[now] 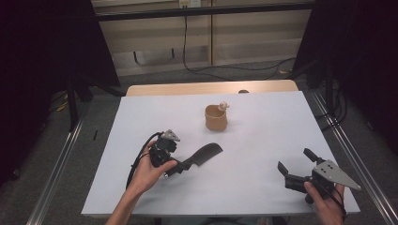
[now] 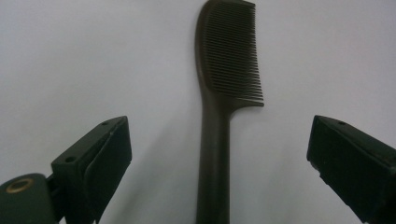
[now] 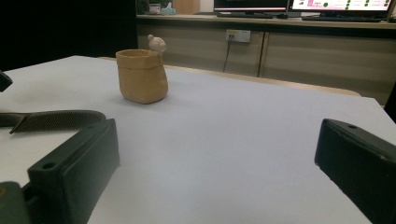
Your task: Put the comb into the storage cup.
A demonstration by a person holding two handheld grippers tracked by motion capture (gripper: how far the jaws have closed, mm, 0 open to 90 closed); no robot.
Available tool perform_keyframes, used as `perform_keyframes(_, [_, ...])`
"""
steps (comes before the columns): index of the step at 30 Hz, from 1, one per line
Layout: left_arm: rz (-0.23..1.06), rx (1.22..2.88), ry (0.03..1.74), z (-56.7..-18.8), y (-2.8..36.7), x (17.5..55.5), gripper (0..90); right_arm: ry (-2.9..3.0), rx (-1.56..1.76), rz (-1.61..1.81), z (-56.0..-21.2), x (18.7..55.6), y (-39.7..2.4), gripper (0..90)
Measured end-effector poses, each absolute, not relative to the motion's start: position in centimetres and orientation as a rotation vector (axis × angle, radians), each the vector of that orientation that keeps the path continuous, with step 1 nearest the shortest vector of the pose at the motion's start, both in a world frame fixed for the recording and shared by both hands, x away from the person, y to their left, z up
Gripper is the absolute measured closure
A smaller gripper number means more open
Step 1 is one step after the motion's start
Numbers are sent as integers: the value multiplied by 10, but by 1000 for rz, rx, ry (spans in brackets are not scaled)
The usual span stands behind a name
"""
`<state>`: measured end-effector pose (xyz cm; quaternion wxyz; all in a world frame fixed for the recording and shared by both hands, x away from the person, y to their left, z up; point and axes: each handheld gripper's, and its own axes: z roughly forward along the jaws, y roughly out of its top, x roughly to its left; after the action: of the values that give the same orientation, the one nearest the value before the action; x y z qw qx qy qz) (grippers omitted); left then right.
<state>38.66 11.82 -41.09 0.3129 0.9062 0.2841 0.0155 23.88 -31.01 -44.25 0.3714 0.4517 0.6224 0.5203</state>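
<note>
Your left claw [image 1: 184,167] sits low over the white desk [image 1: 263,140] with its jaws spread wide, the dark comb [image 1: 202,154] lying flat between them: in the left gripper view the comb's [image 2: 219,93] handle runs up the middle of the gap, touching neither jaw, teeth end pointing away from you. Your right claw [image 1: 294,167] rests near the desk's right front corner, jaws also spread and holding nothing. The tan cup [image 1: 216,117] stands upright farther back, well apart from the comb.
</note>
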Motion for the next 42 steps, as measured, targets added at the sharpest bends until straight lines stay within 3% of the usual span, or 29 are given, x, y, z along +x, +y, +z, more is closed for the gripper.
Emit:
perform_keyframes(12, [67, 2545, 692, -413, 101, 391, 143, 1594, 1159, 1336, -443, 239, -311, 0])
perform_keyframes(22, [74, 2583, 702, -416, 101, 392, 232, 1596, 1160, 1334, -443, 239, -310, 0])
perform_keyframes(42, [76, 2709, 602, -422, 82, 399, 497, 1596, 1167, 1334, -443, 239, -310, 0])
